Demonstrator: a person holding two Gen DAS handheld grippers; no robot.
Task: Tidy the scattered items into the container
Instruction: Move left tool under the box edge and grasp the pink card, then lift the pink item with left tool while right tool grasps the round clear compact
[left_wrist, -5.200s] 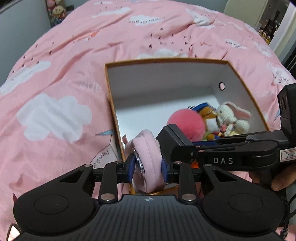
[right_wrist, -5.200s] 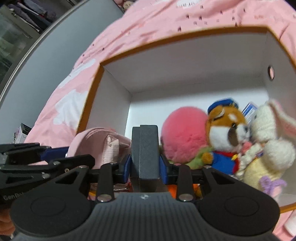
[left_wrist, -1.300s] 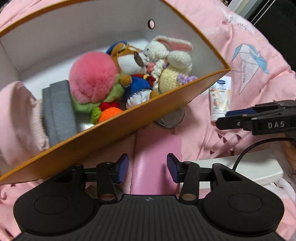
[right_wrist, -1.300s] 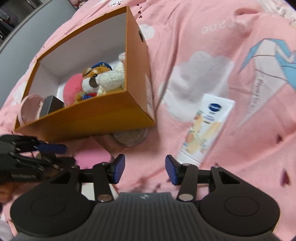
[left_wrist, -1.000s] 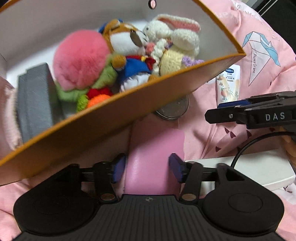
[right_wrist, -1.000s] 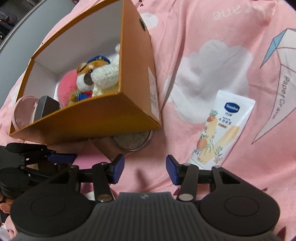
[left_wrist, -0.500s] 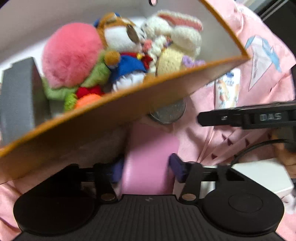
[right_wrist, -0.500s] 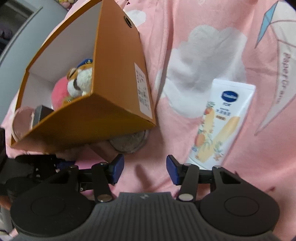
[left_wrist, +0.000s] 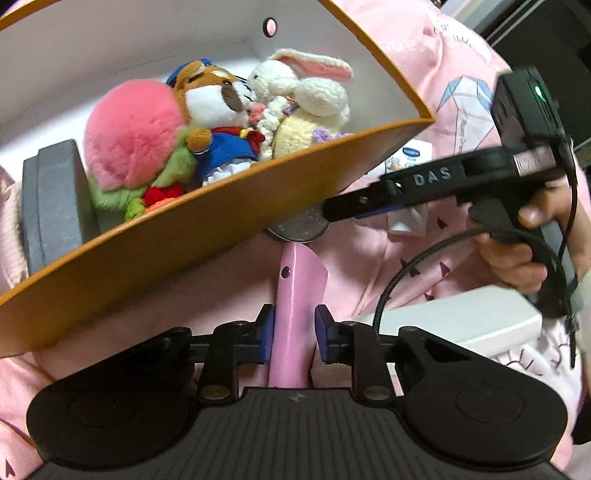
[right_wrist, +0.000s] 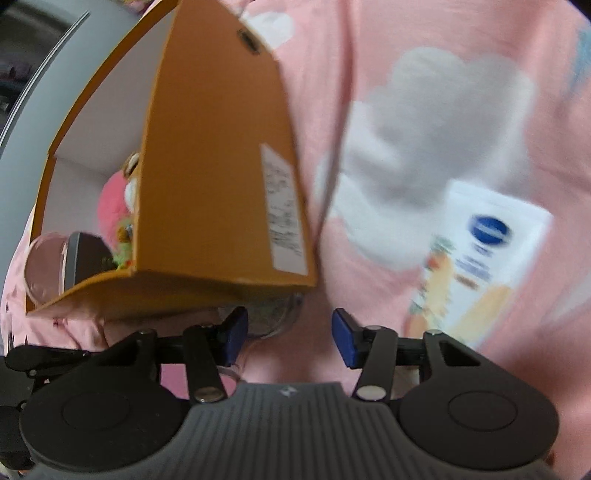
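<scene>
**A:** Two views to log. Left wrist first: what does the left gripper (left_wrist: 293, 334) have?

**B:** Item one, a flat pink plastic handle (left_wrist: 297, 291), standing edge-on between the blue pads. The jaws are closing on it, pads against both its sides. Its far end meets a round silver-rimmed mirror disc (left_wrist: 301, 230), which is partly tucked under the near corner of the orange cardboard box with white lining (left_wrist: 207, 225).

**A:** Box contents?

**B:** A fluffy pink pompom toy (left_wrist: 135, 129), a brown-and-white plush dog in a blue cap and jacket (left_wrist: 216, 110), a cream crocheted rabbit (left_wrist: 306, 99), a grey rectangular case (left_wrist: 55, 199) upright at the left end. All sit on the pink cloud-print bedspread (left_wrist: 369, 266).

**A:** Anything else in that view?

**B:** The right gripper (left_wrist: 364, 208) reaches in from the right, held by a hand (left_wrist: 524, 247), tips near the mirror disc. A white flat block (left_wrist: 461, 321) lies below it; a white lotion tube (left_wrist: 410, 157) shows behind it.

**A:** Right wrist view?

**B:** Blurred. The right gripper (right_wrist: 290, 338) has its jaws apart with nothing between them; the left pad (right_wrist: 232, 334) overlaps the mirror disc (right_wrist: 275, 315) at the box's corner (right_wrist: 221, 177). The lotion tube (right_wrist: 476, 266) lies outside the box on the bedspread (right_wrist: 424, 92), to the right.
</scene>
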